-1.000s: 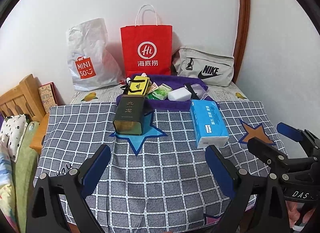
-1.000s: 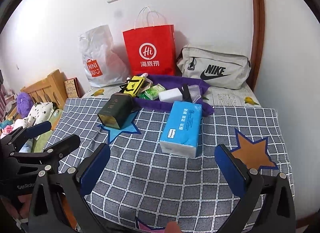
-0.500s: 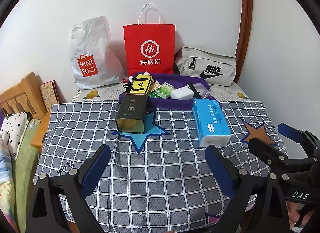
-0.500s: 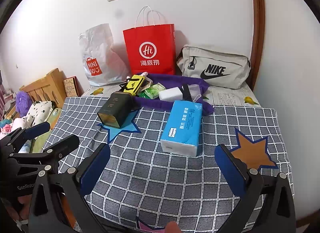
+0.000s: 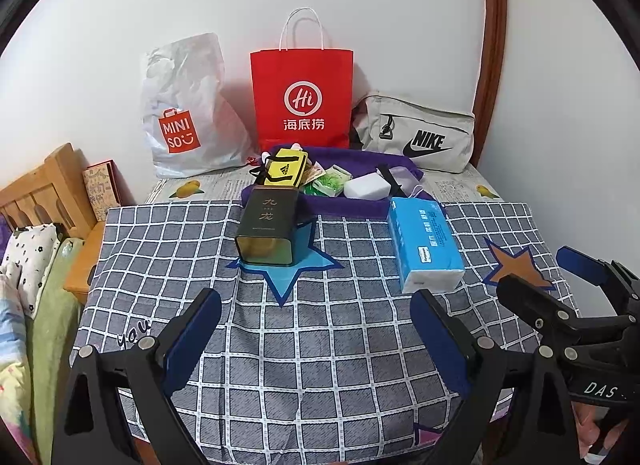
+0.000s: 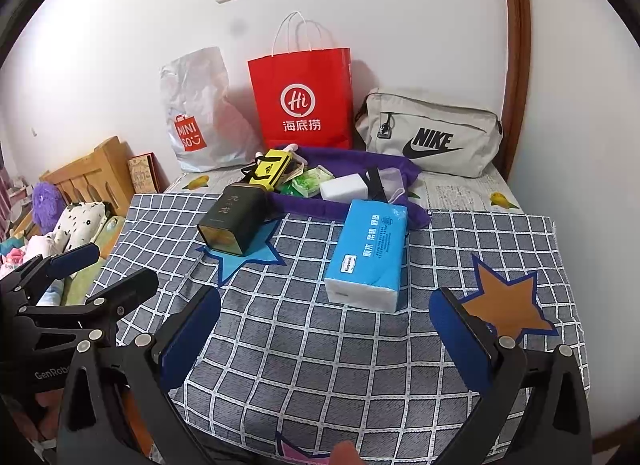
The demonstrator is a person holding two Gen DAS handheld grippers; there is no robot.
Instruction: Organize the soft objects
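Observation:
A blue tissue pack (image 5: pixel 425 243) (image 6: pixel 370 253) lies on the checked cloth (image 5: pixel 312 329), right of a dark tin box (image 5: pixel 269 230) (image 6: pixel 236 220) lying on its side. Behind them a purple cloth (image 5: pixel 348 205) (image 6: pixel 340 201) holds a yellow pouch (image 5: pixel 285 168), green packets (image 5: pixel 330 182) and a white block (image 5: pixel 368 186). My left gripper (image 5: pixel 316 317) hovers open over the near cloth, short of both items. My right gripper (image 6: pixel 326 317) is open too, just in front of the tissue pack. Each gripper shows at the edge of the other's view.
A white Miniso bag (image 5: pixel 188 113), a red paper bag (image 5: pixel 303 99) and a grey Nike pouch (image 5: pixel 420 137) lean on the back wall. A wooden bed frame (image 5: pixel 44 185) and bedding (image 5: pixel 28 261) stand at the left. A wall closes the right side.
Both views have drawn slightly back and up, so the table items sit a bit lower in frame. Neither gripper has changed its opening, and nothing on the table moved.

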